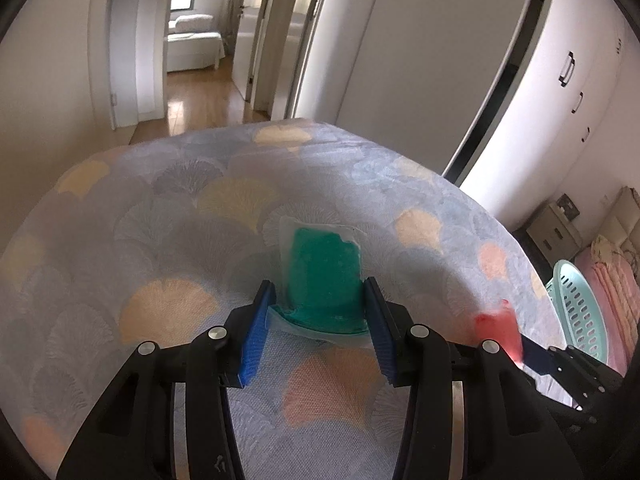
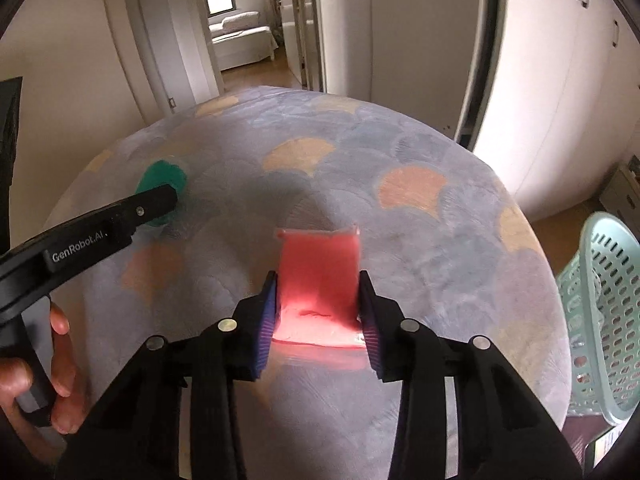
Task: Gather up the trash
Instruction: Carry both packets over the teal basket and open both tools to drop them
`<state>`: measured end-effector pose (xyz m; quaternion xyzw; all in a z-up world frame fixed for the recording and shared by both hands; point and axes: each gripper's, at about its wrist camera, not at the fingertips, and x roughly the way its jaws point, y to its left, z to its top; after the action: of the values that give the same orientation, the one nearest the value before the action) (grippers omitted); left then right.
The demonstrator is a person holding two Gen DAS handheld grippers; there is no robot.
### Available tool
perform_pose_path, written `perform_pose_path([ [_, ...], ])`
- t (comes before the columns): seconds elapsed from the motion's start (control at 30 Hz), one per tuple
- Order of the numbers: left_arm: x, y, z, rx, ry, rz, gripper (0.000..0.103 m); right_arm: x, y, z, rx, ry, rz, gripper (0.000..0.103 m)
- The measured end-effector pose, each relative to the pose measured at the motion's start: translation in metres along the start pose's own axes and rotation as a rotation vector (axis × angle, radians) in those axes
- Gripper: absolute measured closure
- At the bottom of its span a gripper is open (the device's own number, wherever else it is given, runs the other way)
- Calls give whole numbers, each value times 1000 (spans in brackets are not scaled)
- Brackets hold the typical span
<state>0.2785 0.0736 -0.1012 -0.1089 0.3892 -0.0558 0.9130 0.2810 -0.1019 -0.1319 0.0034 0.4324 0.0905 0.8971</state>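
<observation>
A green packet (image 1: 322,276) in clear wrap stands pinched between the blue pads of my left gripper (image 1: 320,296), held above the patterned bedspread (image 1: 180,216). It also shows in the right wrist view (image 2: 162,178), behind the left gripper's finger. A red packet (image 2: 318,270) stands pinched between the pads of my right gripper (image 2: 318,292), also above the bed. The red packet shows blurred in the left wrist view (image 1: 498,332) at the right, beside the left gripper.
A mint-green perforated basket (image 2: 600,312) stands on the floor at the bed's right edge, also in the left wrist view (image 1: 580,304). White wardrobes (image 1: 560,80) and boxes (image 1: 556,224) are on the right. An open doorway (image 1: 192,40) lies beyond the bed.
</observation>
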Motion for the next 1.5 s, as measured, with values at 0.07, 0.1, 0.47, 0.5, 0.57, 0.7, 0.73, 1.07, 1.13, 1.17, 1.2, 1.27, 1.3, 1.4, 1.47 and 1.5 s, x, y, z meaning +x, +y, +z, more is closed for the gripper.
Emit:
perform_pose_path([
  [0.07,-3,-5,1,7,-8,-10,60,-9,-9,-1,20,-11,1,68],
  [0.1,-5,-9,3,19,-15,-13,60,-14,-14,-1,26,-18,-3,68],
  [0.47,-54,-87,21,140,-96,-135,60,-100,-99,4,194,-161,-68,68],
  [0.5,-58,-98,24,150,-102,-160,60,-108,-108,3,208,-175,-77,68],
  [0.57,-62,-114,24,174,-113,-176,60,-123,-129,3,243,-202,-94,68],
  [0.7,-65,-163,24,244,-122,-221,60,-152,-169,-4,313,-250,-137,68],
  [0.73,-65,-172,21,257,-122,-229,60,-156,-176,-5,326,-257,-145,68],
  [1.07,-45,-270,0,391,-68,-334,60,-182,-276,-35,518,-280,-221,68],
  [1.13,-38,-285,-3,401,-46,-357,60,-185,-290,-40,538,-284,-233,68],
  [1.17,-34,-290,-4,404,-35,-366,60,-186,-295,-43,545,-285,-237,68],
  [1.2,-30,-296,-6,406,-20,-377,60,-186,-300,-45,552,-285,-242,68],
  [1.27,-22,-308,-10,412,8,-401,60,-186,-312,-52,570,-282,-248,68],
  [1.3,-17,-313,-11,417,22,-412,60,-185,-317,-55,577,-278,-250,68],
  [1.4,-1,-329,-20,434,67,-438,60,-180,-325,-64,601,-257,-255,68],
  [1.47,9,-337,-25,440,88,-447,60,-175,-332,-69,617,-244,-258,68],
  [1.5,17,-342,-28,445,104,-450,60,-172,-335,-72,625,-235,-258,68],
])
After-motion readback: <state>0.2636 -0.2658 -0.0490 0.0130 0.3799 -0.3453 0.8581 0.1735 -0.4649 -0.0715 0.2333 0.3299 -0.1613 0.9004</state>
